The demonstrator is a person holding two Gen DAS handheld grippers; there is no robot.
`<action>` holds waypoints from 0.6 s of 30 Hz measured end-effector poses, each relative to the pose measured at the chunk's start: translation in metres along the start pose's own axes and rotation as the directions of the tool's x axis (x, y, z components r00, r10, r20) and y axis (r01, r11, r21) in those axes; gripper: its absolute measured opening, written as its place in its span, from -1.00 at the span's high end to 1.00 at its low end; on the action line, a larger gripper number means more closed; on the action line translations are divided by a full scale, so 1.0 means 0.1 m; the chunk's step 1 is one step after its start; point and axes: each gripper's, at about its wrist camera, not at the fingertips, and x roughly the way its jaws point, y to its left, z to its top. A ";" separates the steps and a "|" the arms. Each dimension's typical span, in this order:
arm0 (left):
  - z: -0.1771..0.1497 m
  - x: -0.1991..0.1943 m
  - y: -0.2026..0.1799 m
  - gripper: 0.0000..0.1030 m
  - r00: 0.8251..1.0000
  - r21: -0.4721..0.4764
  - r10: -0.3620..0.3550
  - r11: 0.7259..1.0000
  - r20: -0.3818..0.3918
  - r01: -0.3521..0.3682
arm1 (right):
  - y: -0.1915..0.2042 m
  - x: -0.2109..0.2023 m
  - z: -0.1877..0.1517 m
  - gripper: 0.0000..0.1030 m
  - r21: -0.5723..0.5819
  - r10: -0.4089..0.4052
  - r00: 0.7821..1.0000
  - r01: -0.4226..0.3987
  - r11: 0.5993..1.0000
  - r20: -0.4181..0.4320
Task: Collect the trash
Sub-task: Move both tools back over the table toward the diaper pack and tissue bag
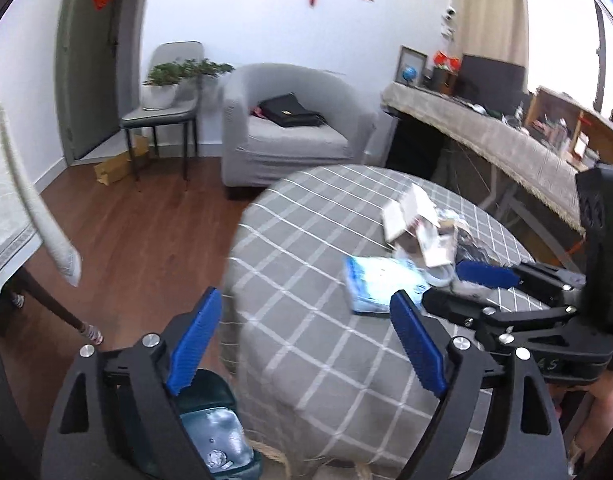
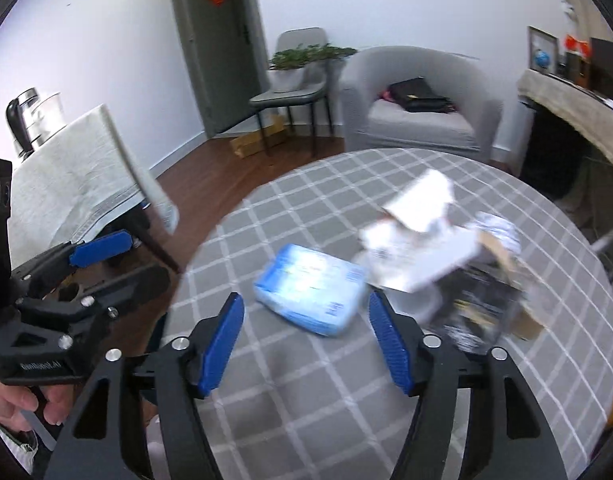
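Observation:
A blue tissue pack (image 2: pixel 312 294) lies on the round grey checked table (image 2: pixel 306 400), with a heap of white and black paper trash (image 2: pixel 438 256) just right of it. My right gripper (image 2: pixel 304 322) is open and empty, its jaws just short of the tissue pack. In the left wrist view the pack (image 1: pixel 376 284) and the heap (image 1: pixel 422 236) lie ahead to the right. My left gripper (image 1: pixel 306 332) is open and empty at the table's left edge, above a dark green trash bin (image 1: pixel 210 436) on the floor. The right gripper (image 1: pixel 446 288) shows there by the pack.
A grey armchair (image 1: pixel 290 128) with a black bag stands behind the table. A chair with a potted plant (image 1: pixel 166 84) is by the door. A cloth-covered table (image 2: pixel 74 184) stands at the left, a long covered sideboard (image 1: pixel 486 132) at the right.

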 end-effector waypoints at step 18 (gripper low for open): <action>-0.09 0.79 -0.67 -0.78 0.993 0.063 0.002 0.998 -0.114 0.005 | -0.94 -0.29 -0.28 -0.48 0.162 -0.051 0.999 0.050 0.986 0.000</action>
